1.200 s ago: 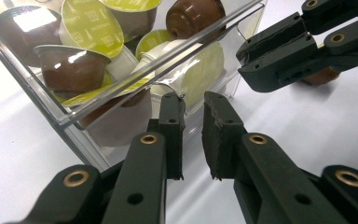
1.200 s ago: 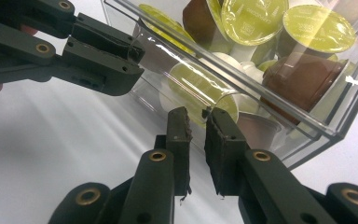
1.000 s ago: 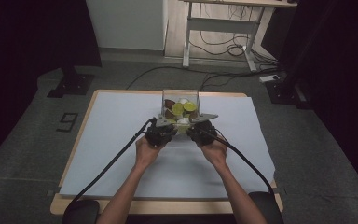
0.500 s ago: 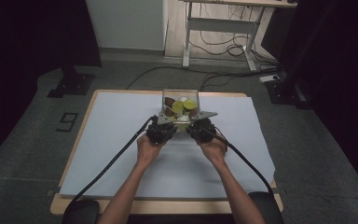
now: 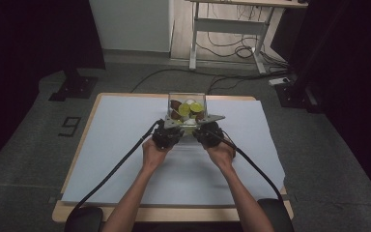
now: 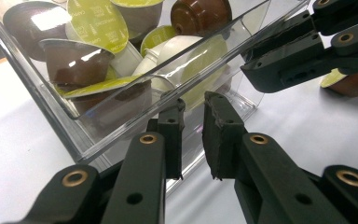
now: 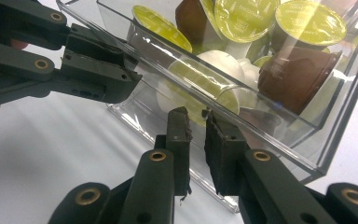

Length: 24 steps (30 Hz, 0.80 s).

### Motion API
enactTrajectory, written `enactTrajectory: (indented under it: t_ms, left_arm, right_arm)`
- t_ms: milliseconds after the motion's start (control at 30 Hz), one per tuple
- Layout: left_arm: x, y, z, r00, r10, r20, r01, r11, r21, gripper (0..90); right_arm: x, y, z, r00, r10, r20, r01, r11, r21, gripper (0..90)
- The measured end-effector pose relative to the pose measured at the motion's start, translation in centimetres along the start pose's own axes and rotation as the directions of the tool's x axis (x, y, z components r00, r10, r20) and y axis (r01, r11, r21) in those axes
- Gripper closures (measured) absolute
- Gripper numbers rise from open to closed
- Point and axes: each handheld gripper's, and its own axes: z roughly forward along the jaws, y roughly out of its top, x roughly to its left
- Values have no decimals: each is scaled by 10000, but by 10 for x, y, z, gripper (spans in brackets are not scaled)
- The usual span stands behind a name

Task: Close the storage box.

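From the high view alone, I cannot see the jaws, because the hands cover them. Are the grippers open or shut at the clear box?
Observer: Both are shut. The left gripper and the right gripper each have their tips at the near wall of the clear box. I cannot tell whether they pinch it.
Operator: Does anything lie outside the box?
Observer: Yes. In the left gripper view, one brown capsule lies on the white table cover, beyond the right gripper.
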Motion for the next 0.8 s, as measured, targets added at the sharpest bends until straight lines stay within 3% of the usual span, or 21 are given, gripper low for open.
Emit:
enactTrajectory:
  t_ms: [433,800]
  left_arm:
    - [-4,-4,-9,9997,109,222,-111,9999,120,689]
    - [-13,-5,-23,9978,400,522,-408,9990,154,472]
  right_arm:
    - [2,-1,-8,9989,-73,-466,82,9998,184,633]
    - [9,-1,-21,9957,-528,-765,538,9985,108,470]
